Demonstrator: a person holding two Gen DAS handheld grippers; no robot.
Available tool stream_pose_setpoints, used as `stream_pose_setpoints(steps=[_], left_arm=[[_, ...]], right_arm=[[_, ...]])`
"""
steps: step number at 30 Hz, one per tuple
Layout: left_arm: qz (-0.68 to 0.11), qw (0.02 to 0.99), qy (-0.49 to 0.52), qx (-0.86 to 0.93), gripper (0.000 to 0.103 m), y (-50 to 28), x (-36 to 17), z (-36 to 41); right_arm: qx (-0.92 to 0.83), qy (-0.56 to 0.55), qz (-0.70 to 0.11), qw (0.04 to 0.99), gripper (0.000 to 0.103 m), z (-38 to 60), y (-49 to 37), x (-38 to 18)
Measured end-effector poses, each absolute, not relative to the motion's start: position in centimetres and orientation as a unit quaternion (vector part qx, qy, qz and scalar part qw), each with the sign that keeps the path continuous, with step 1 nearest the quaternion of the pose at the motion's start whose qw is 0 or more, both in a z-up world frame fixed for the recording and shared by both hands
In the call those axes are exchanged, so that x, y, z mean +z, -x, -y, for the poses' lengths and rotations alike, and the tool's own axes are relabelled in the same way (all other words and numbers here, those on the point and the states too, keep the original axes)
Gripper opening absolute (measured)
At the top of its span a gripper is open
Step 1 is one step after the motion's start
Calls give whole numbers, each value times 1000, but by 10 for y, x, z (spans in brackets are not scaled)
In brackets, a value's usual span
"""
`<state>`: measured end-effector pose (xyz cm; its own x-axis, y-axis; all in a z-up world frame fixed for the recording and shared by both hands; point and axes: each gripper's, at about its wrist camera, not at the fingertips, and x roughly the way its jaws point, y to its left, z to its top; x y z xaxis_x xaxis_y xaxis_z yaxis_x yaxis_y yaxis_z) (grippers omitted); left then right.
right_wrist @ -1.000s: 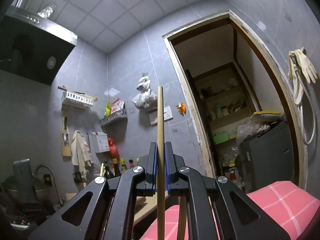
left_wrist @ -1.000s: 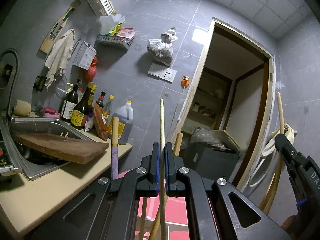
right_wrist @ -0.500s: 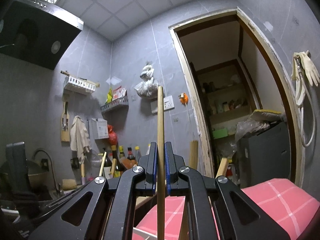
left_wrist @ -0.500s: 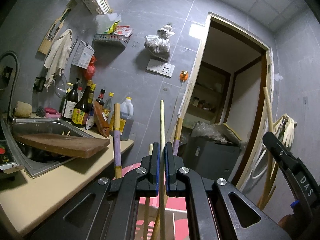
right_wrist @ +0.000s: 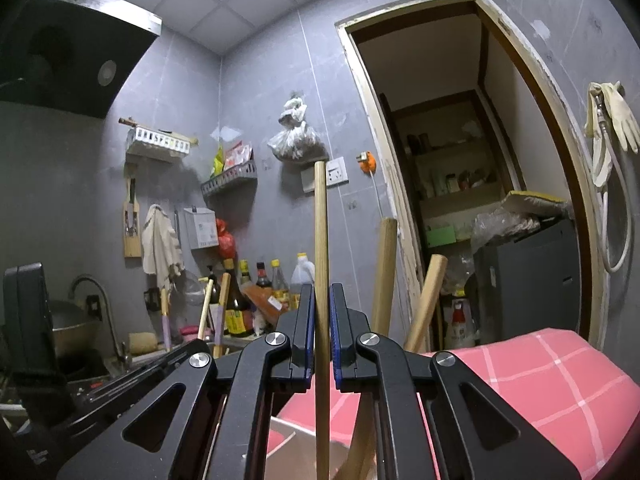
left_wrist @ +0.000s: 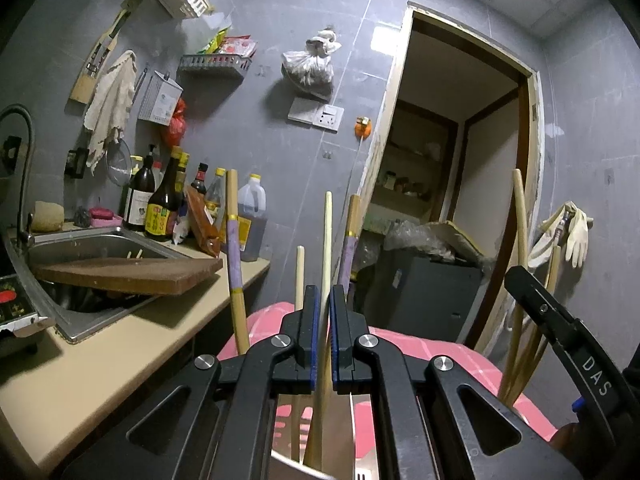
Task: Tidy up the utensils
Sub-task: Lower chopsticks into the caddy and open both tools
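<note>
Two tools each pinch one upright chopstick. Left tool (left_wrist: 323, 308) is closed on a pale chopstick (left_wrist: 327, 236), which stands among other sticks (left_wrist: 233, 240) over a holder (left_wrist: 320, 432) above the pink cloth (left_wrist: 436, 356). Right tool (right_wrist: 319, 320) is closed on a darker chopstick (right_wrist: 320, 224); beside it lean two thicker handles (right_wrist: 385, 276). Bottles (left_wrist: 164, 204) line the surface (left_wrist: 100, 372).

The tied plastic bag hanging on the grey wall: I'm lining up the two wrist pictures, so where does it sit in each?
Left wrist: the plastic bag hangs upper centre, above the wall socket, left of the doorway.
Right wrist: the plastic bag hangs just left of centre, above the tip of the held chopstick.
Shared landmark: the orange hook beside the door frame.
</note>
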<state>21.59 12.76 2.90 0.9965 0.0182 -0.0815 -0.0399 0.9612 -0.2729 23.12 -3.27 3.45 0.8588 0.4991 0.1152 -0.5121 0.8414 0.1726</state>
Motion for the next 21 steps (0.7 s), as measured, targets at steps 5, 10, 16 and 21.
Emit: stream_pose_setpoints(steps=[5,10,16,21], left_arm=[[-49,989,136,10,3,-214,25,-128],[-57,989,136,8,4,-211,23,-129],[-56,989,138,4,5,-204,24,-131],[-53,989,139,-2,22,-194,30,-130]], right_arm=[[263,-94,24,960,6,34,-228,32],[261,-85,24,961,7,33,-224,34],[257,-78,37,963,19,37,-214,36],[254,-74,50,963,23,43,-204,39]])
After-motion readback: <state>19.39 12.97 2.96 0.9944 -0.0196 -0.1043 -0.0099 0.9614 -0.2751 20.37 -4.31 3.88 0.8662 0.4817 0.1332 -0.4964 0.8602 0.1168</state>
